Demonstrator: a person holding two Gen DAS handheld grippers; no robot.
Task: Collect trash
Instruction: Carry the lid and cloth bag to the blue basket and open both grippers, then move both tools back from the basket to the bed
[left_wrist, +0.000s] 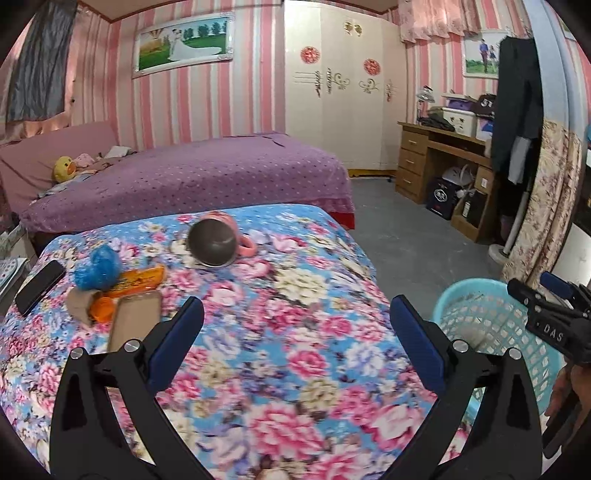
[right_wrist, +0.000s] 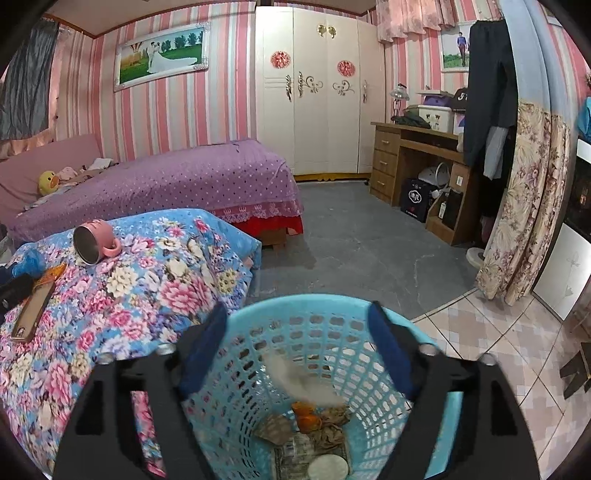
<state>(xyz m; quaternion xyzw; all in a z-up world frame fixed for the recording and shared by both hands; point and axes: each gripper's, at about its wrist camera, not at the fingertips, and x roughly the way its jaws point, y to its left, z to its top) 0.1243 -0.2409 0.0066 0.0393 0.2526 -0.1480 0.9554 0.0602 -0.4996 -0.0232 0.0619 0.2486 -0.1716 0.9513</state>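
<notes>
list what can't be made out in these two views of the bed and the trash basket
- White scrap between the open right tongs, over the blue basket: motion-blurred in the right wrist view, so its kind is unclear.
- Basket's contents: in the left wrist view its wall hides them.
- Orange wrapper and blue bag: print too small in the left wrist view; in the right wrist view a dark object covers them at the left edge.
- Cup: inside too dark.

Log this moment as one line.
left gripper: open, empty | right gripper: open above blue plastic basket | blurred white scrap: inside basket

Pink mug (left_wrist: 218, 242) tipped; phone (left_wrist: 38, 286) on floral bedspread (left_wrist: 295, 350)
</notes>
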